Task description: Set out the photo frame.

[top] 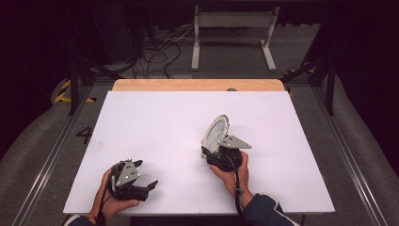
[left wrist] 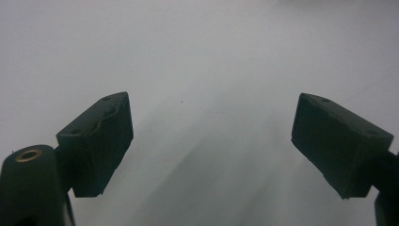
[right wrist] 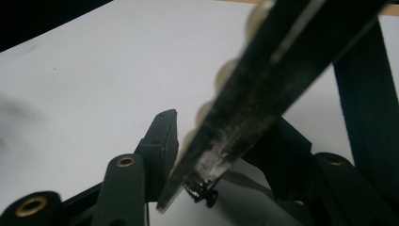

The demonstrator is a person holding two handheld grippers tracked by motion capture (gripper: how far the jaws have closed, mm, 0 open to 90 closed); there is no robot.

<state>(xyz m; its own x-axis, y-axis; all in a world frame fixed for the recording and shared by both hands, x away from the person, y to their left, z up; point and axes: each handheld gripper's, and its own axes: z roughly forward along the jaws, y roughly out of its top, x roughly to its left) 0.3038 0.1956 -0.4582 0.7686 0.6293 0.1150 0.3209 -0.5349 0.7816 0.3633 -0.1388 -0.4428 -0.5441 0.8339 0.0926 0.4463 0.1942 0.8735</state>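
right gripper [top: 217, 143] clamps the round mirror [top: 215, 130] by its lower edge, tilting it upright off the table [top: 155, 122]; left gripper [top: 143, 176] rests wide open, empty.

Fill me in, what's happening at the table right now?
A person works at a white table with a gripper in each hand. The right gripper is clamped on the lower edge of a round mirror with a beaded rim, holding it upright and tilted above the table's middle. The left gripper sits near the front left, jaws wide apart with nothing between them, just bare tabletop.
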